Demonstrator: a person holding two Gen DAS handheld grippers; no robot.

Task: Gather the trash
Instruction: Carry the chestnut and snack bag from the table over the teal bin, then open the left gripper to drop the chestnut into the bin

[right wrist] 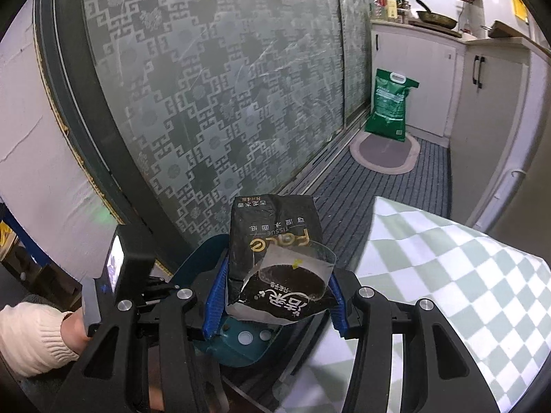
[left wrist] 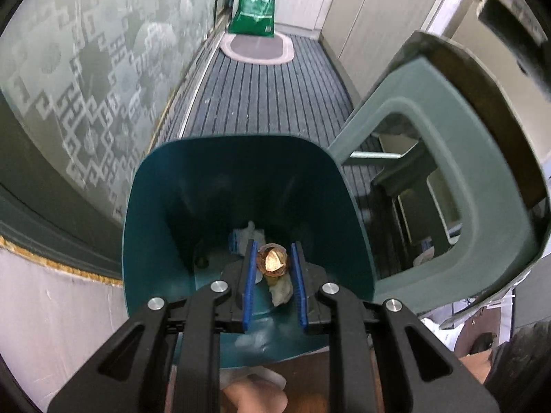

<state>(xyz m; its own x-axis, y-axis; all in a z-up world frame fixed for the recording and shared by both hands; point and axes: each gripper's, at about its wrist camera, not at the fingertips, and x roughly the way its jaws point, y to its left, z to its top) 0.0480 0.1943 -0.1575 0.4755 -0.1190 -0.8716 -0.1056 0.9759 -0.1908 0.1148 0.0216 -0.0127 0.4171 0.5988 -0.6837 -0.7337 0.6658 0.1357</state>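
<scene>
In the left wrist view my left gripper (left wrist: 273, 246) hangs over the mouth of a teal trash bin (left wrist: 155, 206), pointing down into it. Its blue pads are shut on a small round golden-brown piece of trash (left wrist: 272, 262), with a crumpled pale scrap (left wrist: 282, 292) just under it. White tissue (left wrist: 246, 235) lies at the bin's bottom. The bin's grey-green lid (left wrist: 396, 96) stands tilted open at the right. In the right wrist view my right gripper (right wrist: 278, 272) is shut on a black tissue wrapper (right wrist: 275, 234) with a clear film flap, held above the bin (right wrist: 241, 344).
A frosted patterned sliding door (left wrist: 86, 69) runs along the left. A green sack (left wrist: 258, 3) and an oval mat (left wrist: 256, 48) lie at the far end of the striped floor. White cabinets (left wrist: 378, 17) line the right. A checked tablecloth (right wrist: 447, 275) is close at the right; a sleeved hand (right wrist: 69, 330) at left.
</scene>
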